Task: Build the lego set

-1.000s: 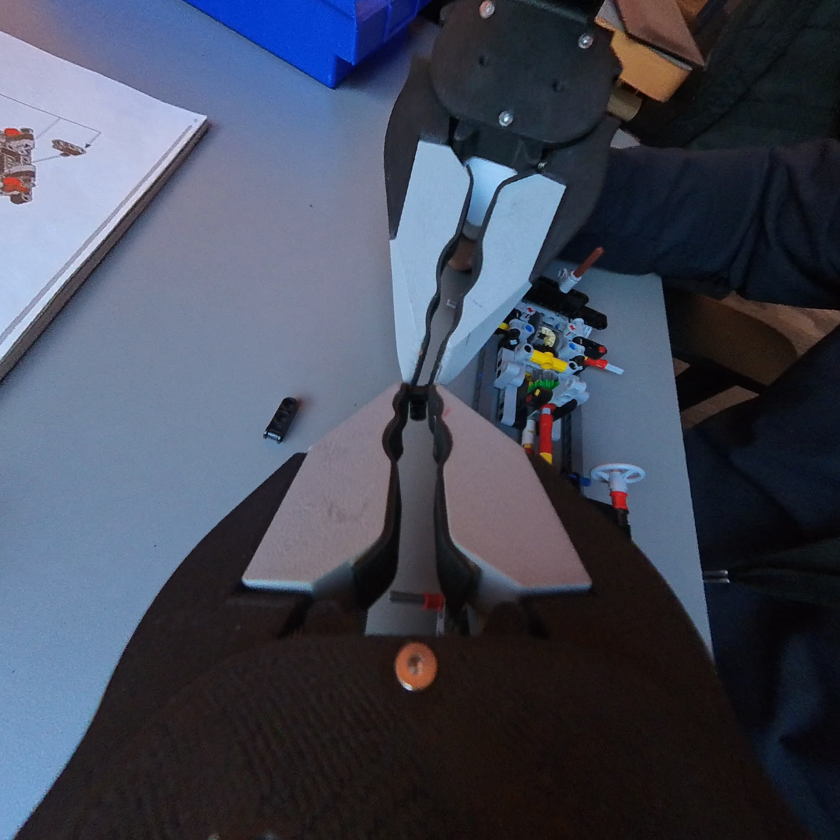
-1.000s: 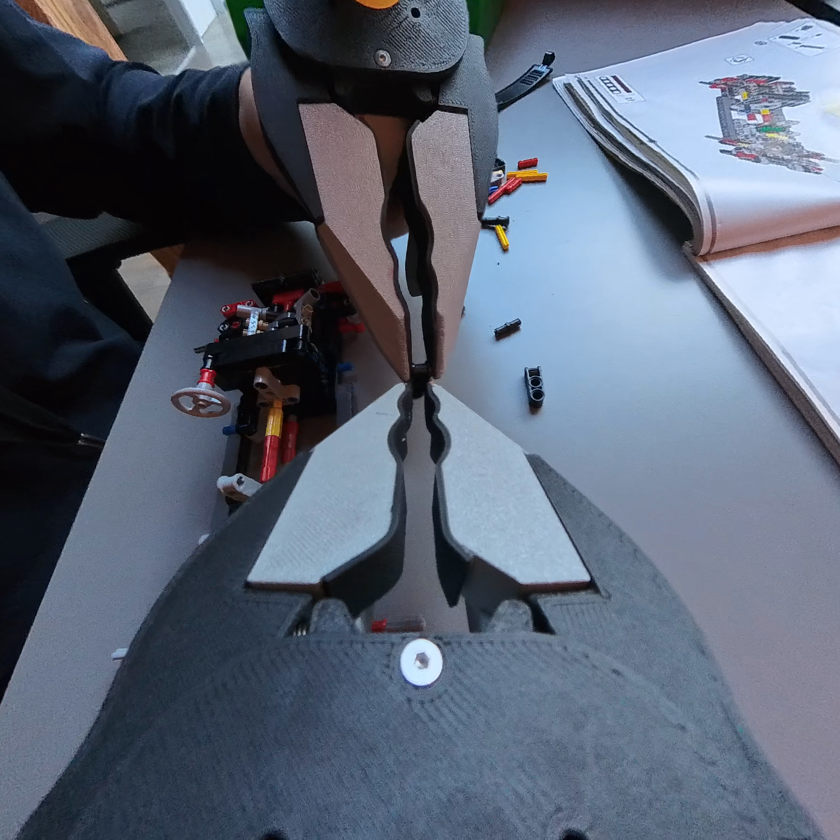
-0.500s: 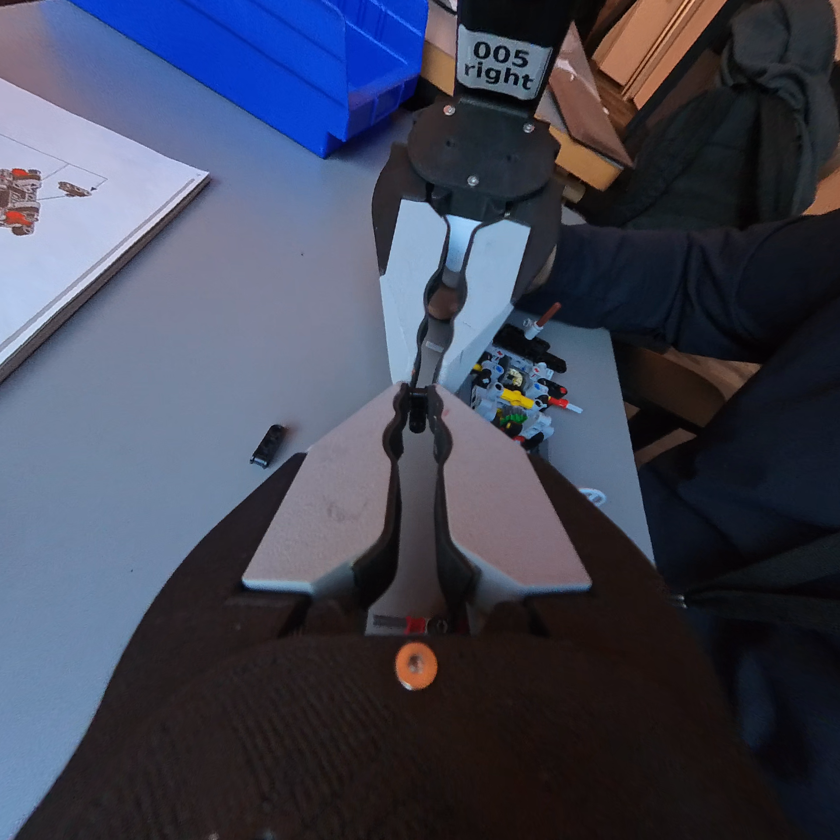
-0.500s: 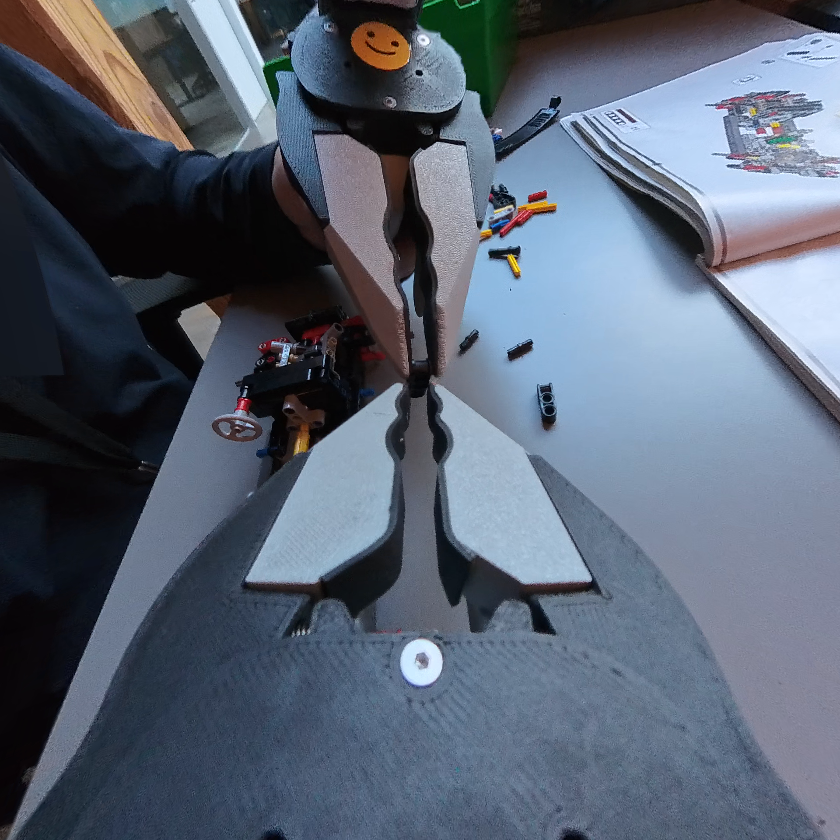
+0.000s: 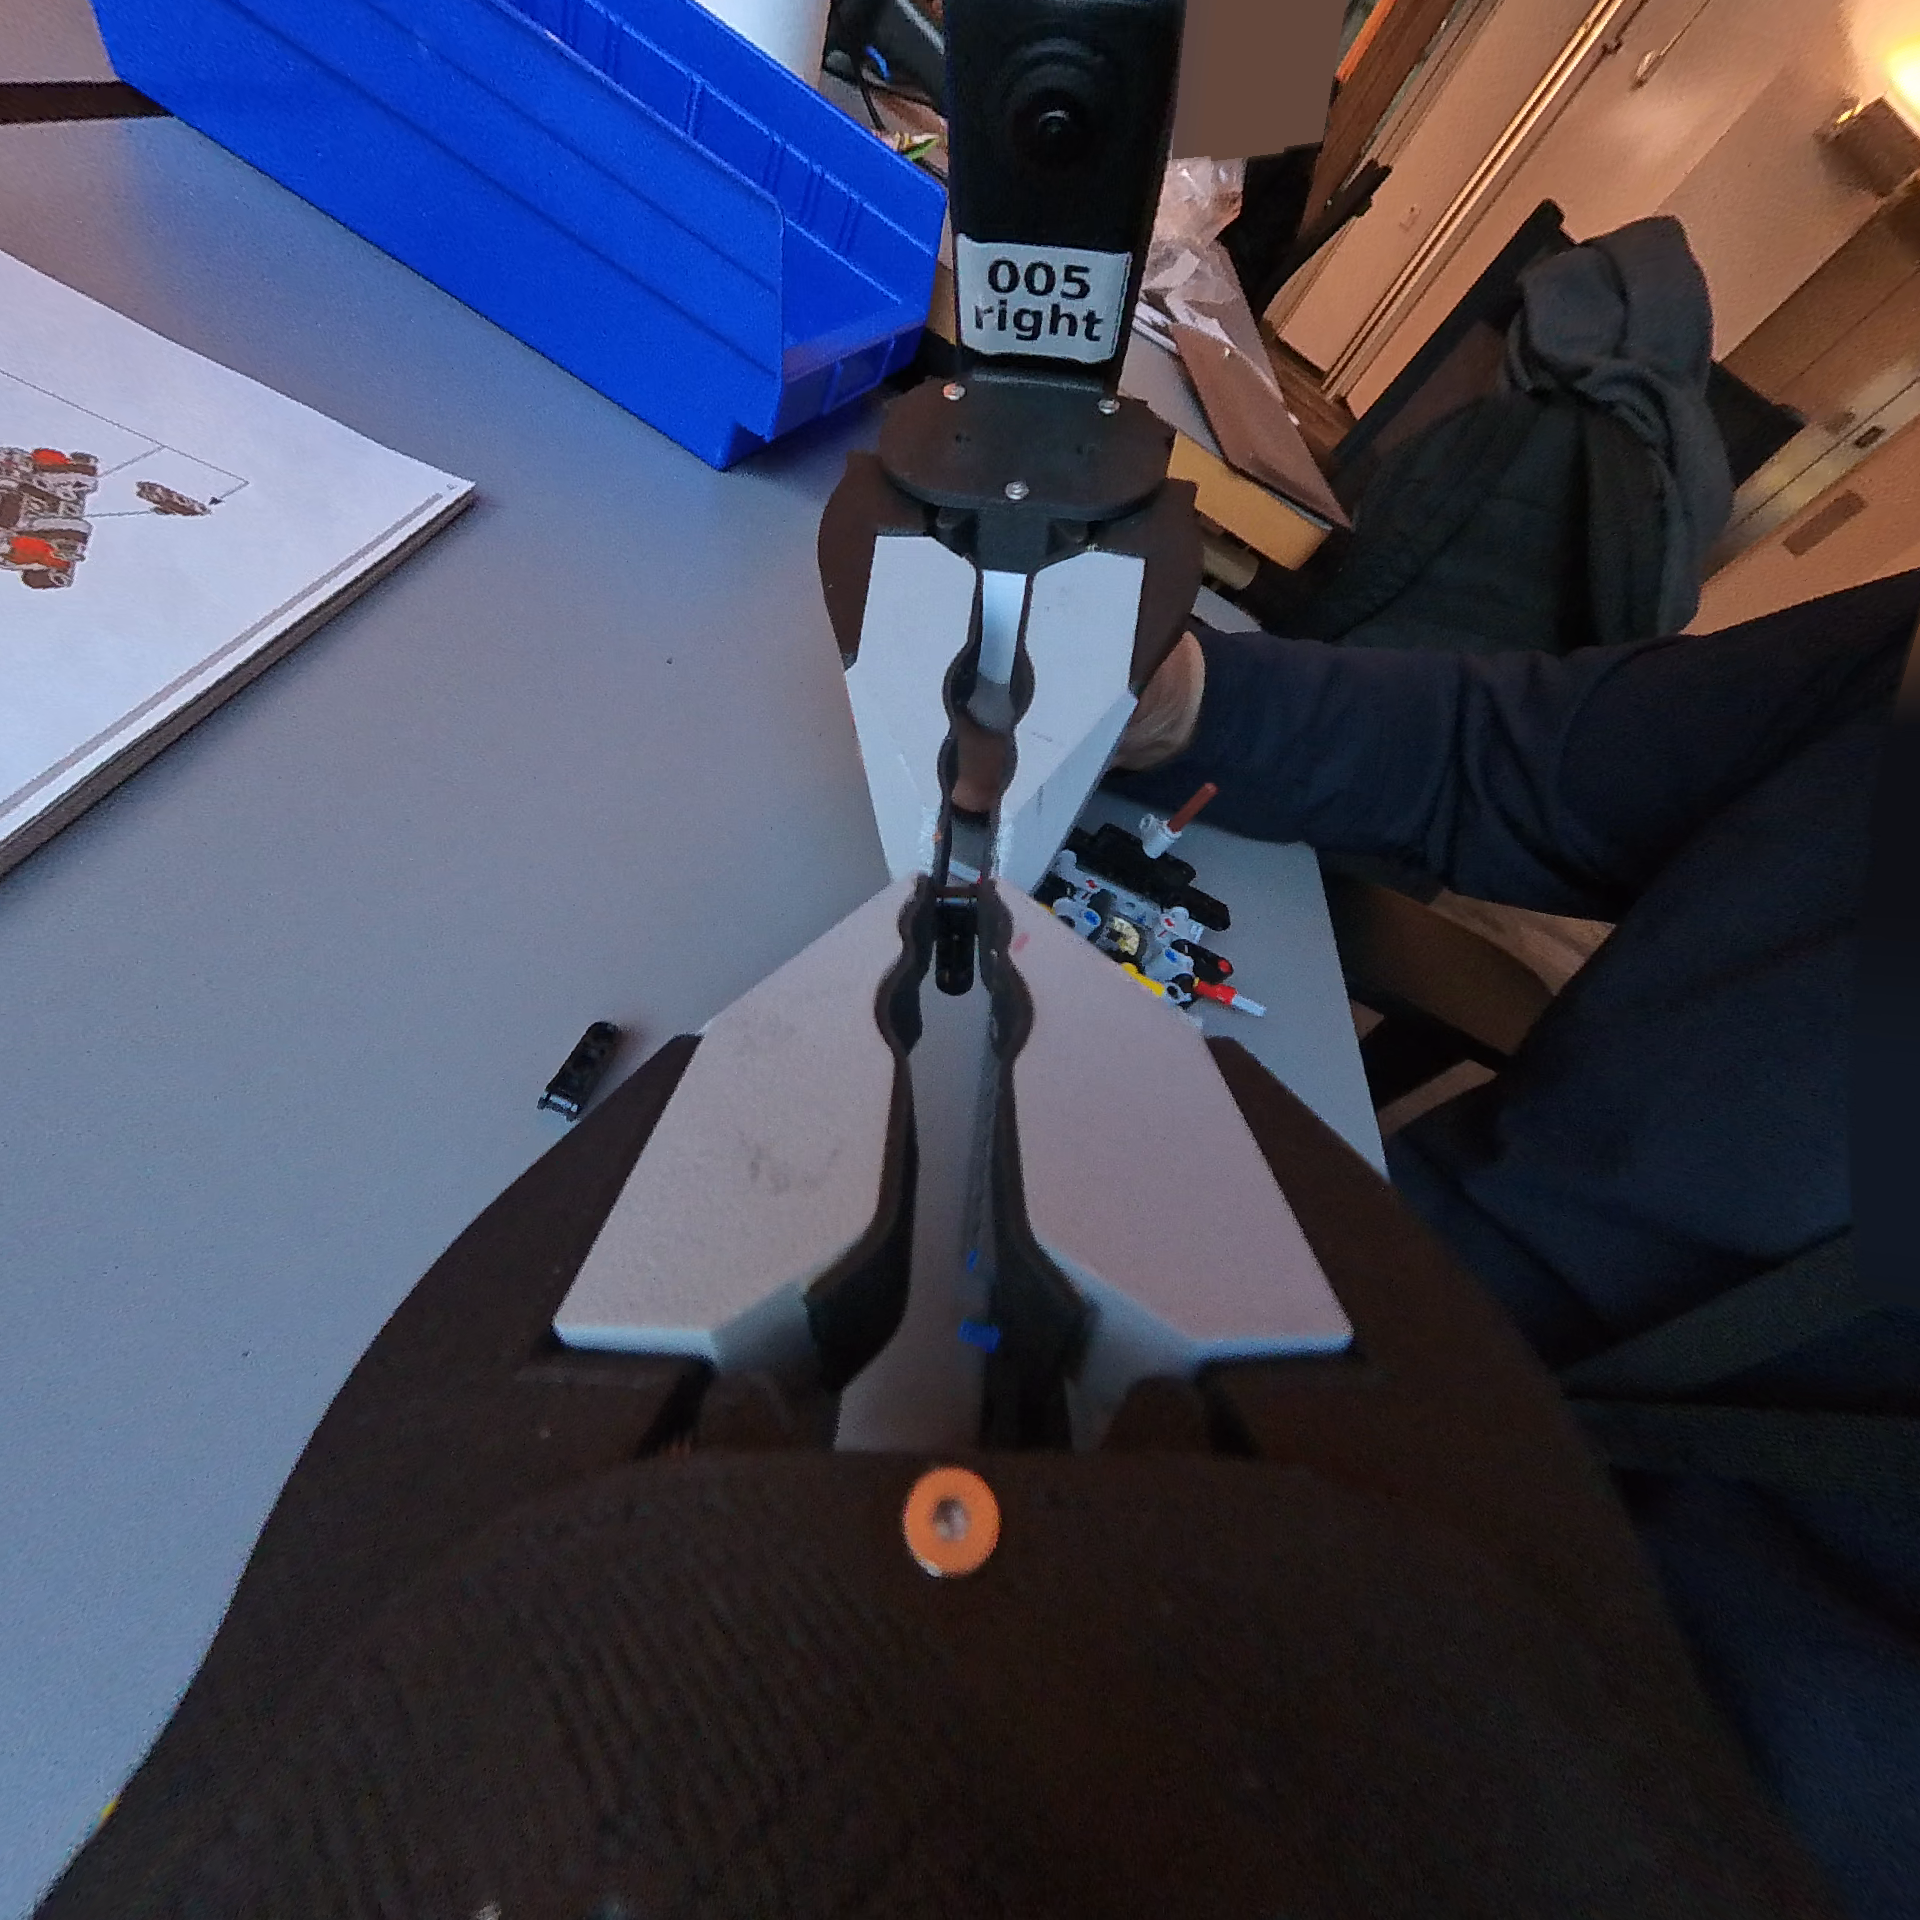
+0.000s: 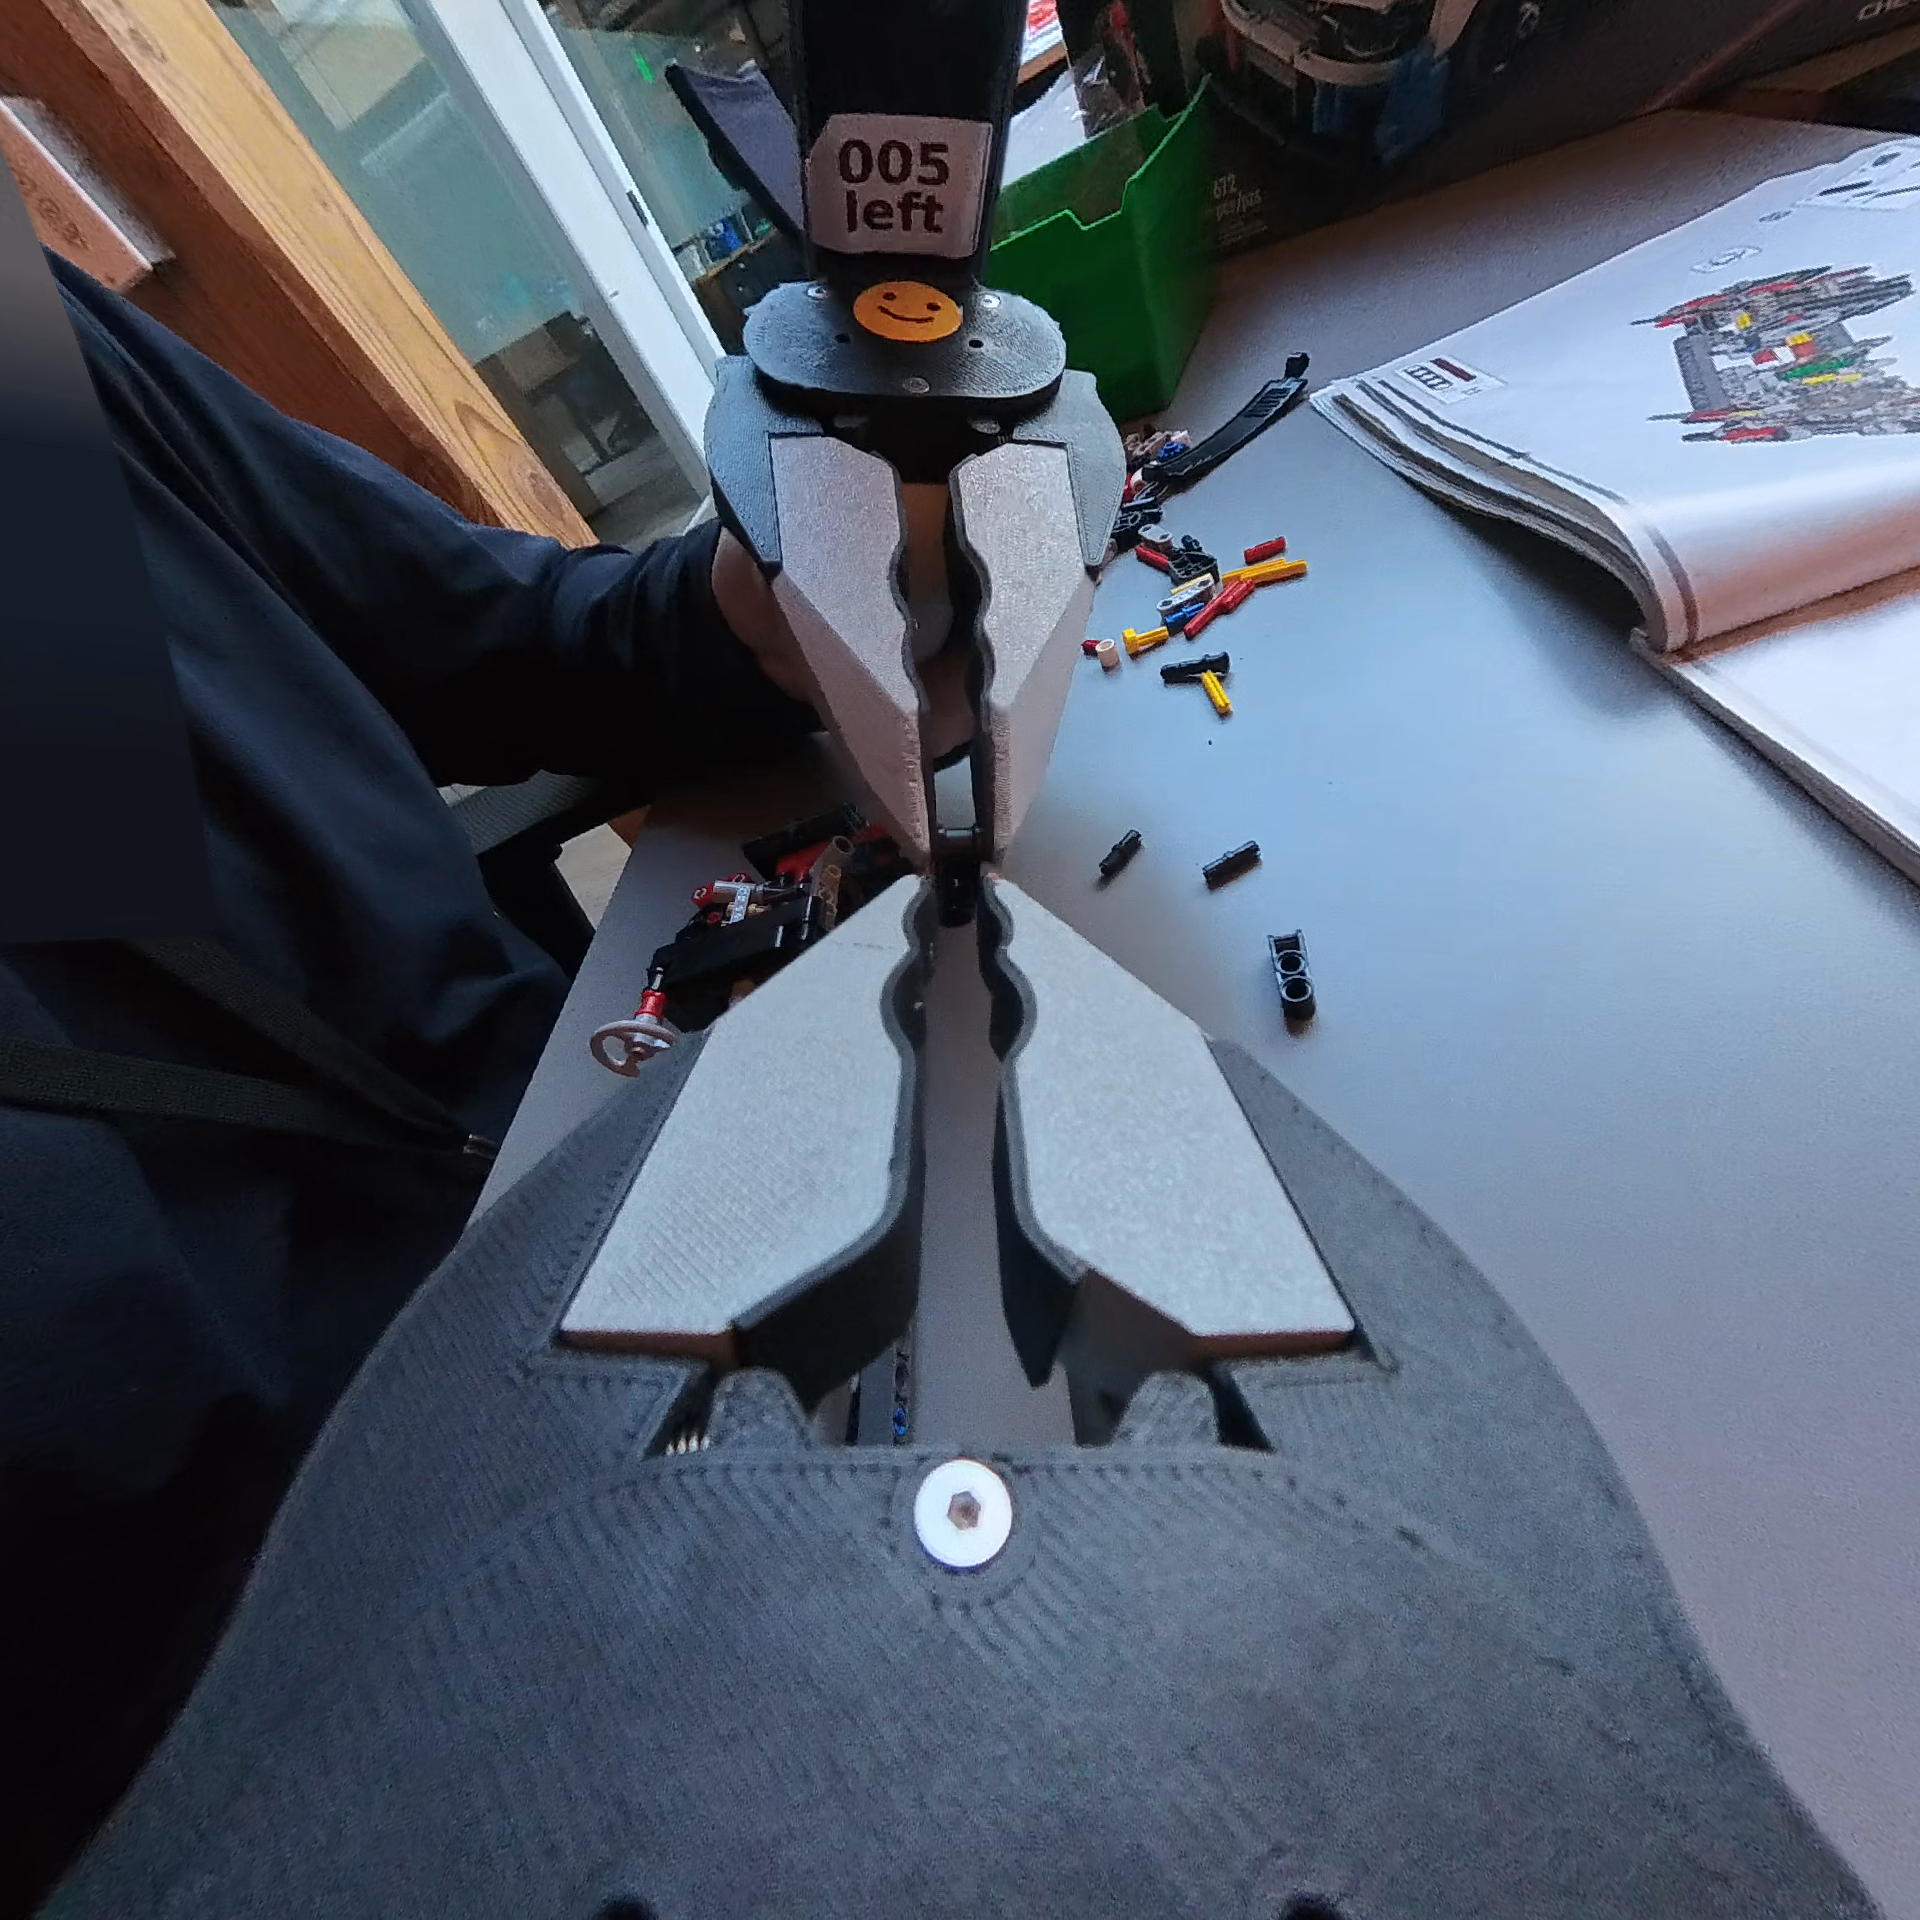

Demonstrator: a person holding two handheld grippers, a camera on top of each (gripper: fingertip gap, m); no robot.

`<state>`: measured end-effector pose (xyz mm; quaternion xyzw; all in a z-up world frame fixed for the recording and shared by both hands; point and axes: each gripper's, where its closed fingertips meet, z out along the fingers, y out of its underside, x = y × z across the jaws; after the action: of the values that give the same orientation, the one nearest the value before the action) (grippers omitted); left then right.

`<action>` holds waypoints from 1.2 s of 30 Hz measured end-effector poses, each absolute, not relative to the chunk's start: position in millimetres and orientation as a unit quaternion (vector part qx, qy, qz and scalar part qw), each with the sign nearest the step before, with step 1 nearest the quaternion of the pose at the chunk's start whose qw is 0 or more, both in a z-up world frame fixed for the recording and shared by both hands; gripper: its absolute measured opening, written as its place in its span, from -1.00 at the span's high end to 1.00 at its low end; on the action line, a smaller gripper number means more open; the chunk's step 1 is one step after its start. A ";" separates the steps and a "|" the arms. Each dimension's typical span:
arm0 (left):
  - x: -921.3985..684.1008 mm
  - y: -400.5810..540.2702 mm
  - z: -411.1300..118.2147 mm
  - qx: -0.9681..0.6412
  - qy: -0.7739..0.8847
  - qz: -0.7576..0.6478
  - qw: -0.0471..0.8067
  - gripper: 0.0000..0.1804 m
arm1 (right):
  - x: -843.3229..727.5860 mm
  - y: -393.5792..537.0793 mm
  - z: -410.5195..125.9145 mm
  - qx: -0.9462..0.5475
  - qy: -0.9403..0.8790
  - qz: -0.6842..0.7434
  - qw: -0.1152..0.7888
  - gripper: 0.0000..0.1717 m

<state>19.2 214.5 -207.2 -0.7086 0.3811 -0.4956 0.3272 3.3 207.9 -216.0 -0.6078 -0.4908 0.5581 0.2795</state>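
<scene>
Above the grey table (image 6: 1558, 831), my left gripper (image 5: 954, 914) pinched a small black plastic connector piece (image 5: 954, 951); my right gripper (image 6: 954, 894), tip to tip with it, pinched a black piece (image 6: 954, 883) too. I judged them mid-joining, needing steady alignment. I couldn't tell whether they were separate parts

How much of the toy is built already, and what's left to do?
Done: a partly built model sits at the table edge. In hand: the left tool and right tool meet tip to tip, both pinching a small black piece. Not yet used: loose pieces lying on the table.
</scene>
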 end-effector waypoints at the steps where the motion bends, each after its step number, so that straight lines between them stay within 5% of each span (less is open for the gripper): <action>1: 19.2 215.0 -205.1 -0.706 0.376 -0.501 0.329 0.94 | 3.1 207.2 -216.1 -0.607 -0.491 0.560 0.278 0.95; 12: 17.3 216.7 -202.6 -0.705 0.365 -0.517 0.321 0.93 | 4.0 208.5 -215.5 -0.608 -0.491 0.555 0.285 0.95; 16: 14.2 219.7 -211.4 -0.717 0.383 -0.484 0.324 0.78 | 9.2 217.7 -209.3 -0.611 -0.460 0.577 0.287 0.96; 27: 16.7 213.2 -212.6 -0.712 0.367 -0.522 0.293 0.93 | 1.1 204.3 -227.5 -0.620 -0.503 0.543 0.261 0.95; 36: 16.2 214.1 -213.5 -0.715 0.336 -0.554 0.263 0.82 | 3.5 206.8 -218.1 -0.616 -0.483 0.565 0.261 0.95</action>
<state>16.2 214.1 -213.5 -0.7147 0.3357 -0.5543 0.2633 3.5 206.8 -218.1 -0.6155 -0.4834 0.5650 0.2611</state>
